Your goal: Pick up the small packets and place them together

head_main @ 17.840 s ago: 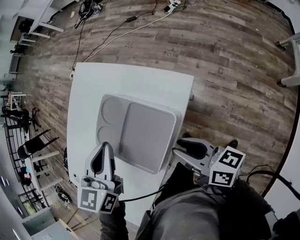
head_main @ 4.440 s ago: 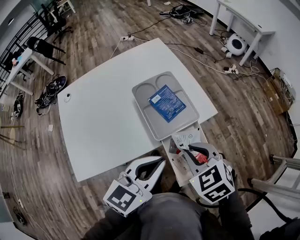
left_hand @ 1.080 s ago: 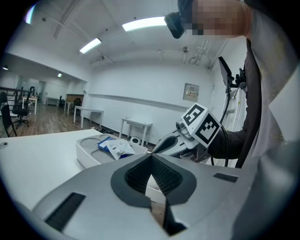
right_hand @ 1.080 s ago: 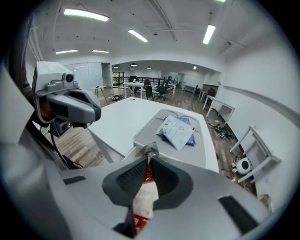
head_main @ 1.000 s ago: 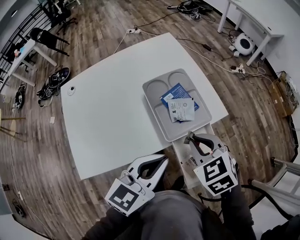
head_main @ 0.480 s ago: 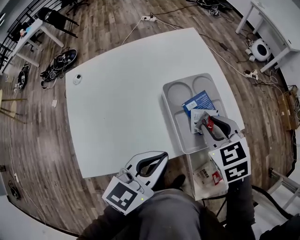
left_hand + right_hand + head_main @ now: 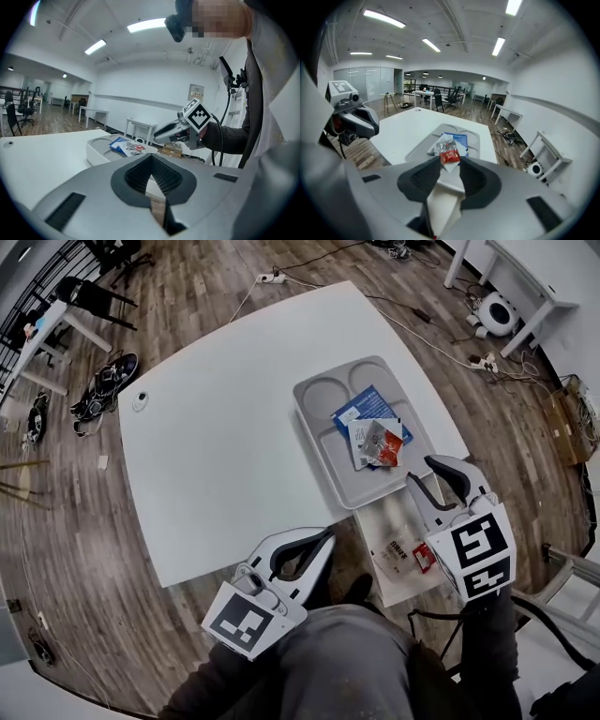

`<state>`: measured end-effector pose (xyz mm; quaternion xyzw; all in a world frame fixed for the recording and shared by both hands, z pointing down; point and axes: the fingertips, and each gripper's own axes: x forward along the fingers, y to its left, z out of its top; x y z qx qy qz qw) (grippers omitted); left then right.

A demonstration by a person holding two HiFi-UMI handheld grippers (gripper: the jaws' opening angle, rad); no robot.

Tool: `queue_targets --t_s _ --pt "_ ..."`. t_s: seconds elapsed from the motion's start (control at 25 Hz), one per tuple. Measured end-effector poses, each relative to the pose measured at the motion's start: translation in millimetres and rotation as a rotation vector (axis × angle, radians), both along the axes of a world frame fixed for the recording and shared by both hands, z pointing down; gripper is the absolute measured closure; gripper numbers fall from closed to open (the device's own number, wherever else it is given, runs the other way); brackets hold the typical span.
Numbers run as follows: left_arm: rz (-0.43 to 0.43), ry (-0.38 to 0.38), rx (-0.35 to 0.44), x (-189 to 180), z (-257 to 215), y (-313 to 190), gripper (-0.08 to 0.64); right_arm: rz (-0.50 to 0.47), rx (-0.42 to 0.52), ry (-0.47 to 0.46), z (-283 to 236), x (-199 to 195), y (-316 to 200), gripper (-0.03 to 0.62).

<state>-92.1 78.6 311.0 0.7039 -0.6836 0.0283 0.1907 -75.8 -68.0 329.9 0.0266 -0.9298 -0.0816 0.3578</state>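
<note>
A grey compartment tray (image 7: 323,442) stands on the white table (image 7: 225,427). In its large section a red packet (image 7: 384,442) lies on a white packet (image 7: 360,435), which overlaps a blue packet (image 7: 367,407). My right gripper (image 7: 439,477) hovers just off the tray's near corner; its jaws are opening and nothing is between them. In the right gripper view the red packet (image 7: 450,156) lies just beyond the right gripper (image 7: 450,164). My left gripper (image 7: 325,542) is held low off the table's near edge, shut and empty; the left gripper (image 7: 151,157) shows its pads meeting at the tip.
A white box (image 7: 373,521) beside the table, under my right gripper, holds more small packets (image 7: 398,554). A small white object (image 7: 140,401) lies near the table's far left corner. Chairs, cables and other tables stand around on the wood floor.
My right gripper carried the red packet from the box to the tray, let it go on the white packet and drew back with its jaws apart. The left gripper stayed put.
</note>
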Motion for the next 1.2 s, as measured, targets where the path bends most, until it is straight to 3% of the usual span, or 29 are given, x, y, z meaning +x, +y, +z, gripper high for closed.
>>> queue_targets --t_s 0.36,0.6,0.72,0.84,0.96,1.04,1.2 --pt "0.072 0.026 0.009 59.0 0.9 0.4 0.569 -0.182 -0.075 0.289 74.2 91.0 67.4 0.448" --pt "0.035 0.028 -0.001 48.6 8.2 5.9 0.569 -0.336 -0.035 0.488 120.4 96.2 89.5 0.277" --pt "0.014 0.03 -0.008 37.7 10.0 7.1 0.569 -0.357 -0.033 0.579 139.4 99.7 89.2 0.256" --pt "0.001 0.038 -0.016 28.1 13.6 6.5 0.569 -0.342 -0.065 0.61 145.7 99.2 85.8 0.256" --pt "-0.001 0.046 -0.023 22.2 18.6 3.7 0.569 -0.336 -0.053 0.598 145.2 92.1 81.2 0.273" --pt "0.003 0.048 -0.021 21.3 18.2 0.8 0.569 -0.313 -0.019 0.563 140.2 85.6 73.2 0.41" --pt "0.014 0.04 -0.019 21.7 15.2 -4.1 0.569 -0.258 -0.005 0.48 124.5 73.6 59.0 0.485"
